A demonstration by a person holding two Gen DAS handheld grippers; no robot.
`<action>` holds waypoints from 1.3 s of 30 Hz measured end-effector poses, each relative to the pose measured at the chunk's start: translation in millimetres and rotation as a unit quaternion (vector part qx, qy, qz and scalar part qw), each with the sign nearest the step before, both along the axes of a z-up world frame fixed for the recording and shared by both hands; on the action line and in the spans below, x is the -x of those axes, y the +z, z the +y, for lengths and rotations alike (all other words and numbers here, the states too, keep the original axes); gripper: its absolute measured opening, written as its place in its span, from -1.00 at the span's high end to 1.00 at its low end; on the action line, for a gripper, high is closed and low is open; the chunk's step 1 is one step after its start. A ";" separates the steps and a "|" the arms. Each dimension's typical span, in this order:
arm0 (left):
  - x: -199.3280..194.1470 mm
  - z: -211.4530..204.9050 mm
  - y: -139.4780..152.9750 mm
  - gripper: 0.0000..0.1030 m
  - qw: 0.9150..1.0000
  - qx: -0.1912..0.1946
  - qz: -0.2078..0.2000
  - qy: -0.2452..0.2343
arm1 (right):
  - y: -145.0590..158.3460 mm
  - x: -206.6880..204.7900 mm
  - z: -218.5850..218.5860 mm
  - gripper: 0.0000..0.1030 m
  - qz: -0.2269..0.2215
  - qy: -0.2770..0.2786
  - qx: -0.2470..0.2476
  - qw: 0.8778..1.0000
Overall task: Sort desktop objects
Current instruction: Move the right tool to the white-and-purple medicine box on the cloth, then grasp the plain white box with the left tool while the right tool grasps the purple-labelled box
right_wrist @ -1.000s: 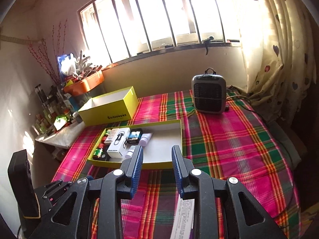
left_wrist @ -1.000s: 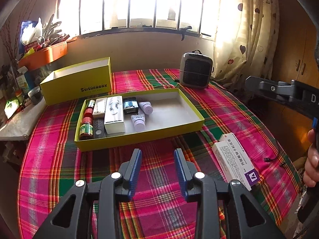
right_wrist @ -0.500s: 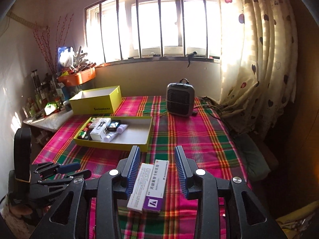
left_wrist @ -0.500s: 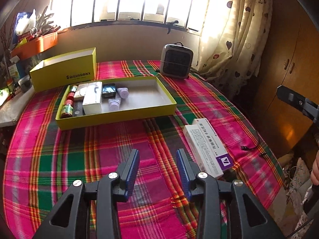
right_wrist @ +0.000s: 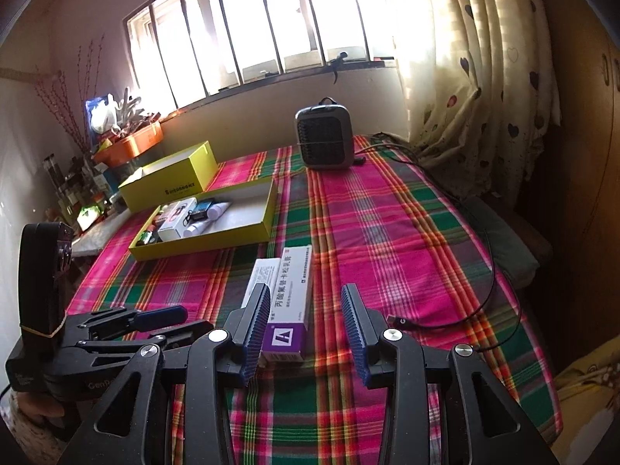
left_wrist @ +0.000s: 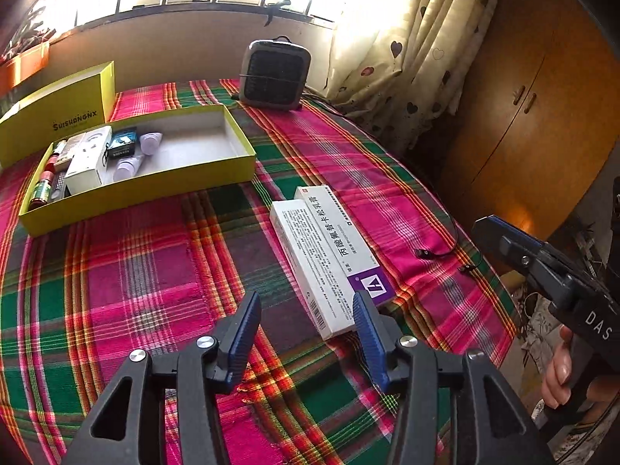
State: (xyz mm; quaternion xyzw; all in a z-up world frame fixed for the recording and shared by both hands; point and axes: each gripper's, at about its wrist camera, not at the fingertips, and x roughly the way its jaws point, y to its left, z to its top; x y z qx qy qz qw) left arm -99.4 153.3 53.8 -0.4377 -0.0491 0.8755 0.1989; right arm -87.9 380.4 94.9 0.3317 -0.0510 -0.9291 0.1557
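While the right claw hangs spread over the near end of the medicine carton, it should straddle both long sides before pinching. The left claw, also spread, waits beside the carton; the yellow tray lies beyond it on the desk.

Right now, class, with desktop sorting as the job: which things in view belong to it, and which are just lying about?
Belong to the job:
medicine boxes
yellow tray
right gripper
left gripper

Just lying about:
heater
cable
curtain
orange basket
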 end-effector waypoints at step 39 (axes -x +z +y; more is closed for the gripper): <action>24.9 17.2 -26.8 -0.05 0.998 0.052 -0.027 -0.027 | -42.9 30.6 -2.0 0.21 -0.062 -0.001 0.015 0.998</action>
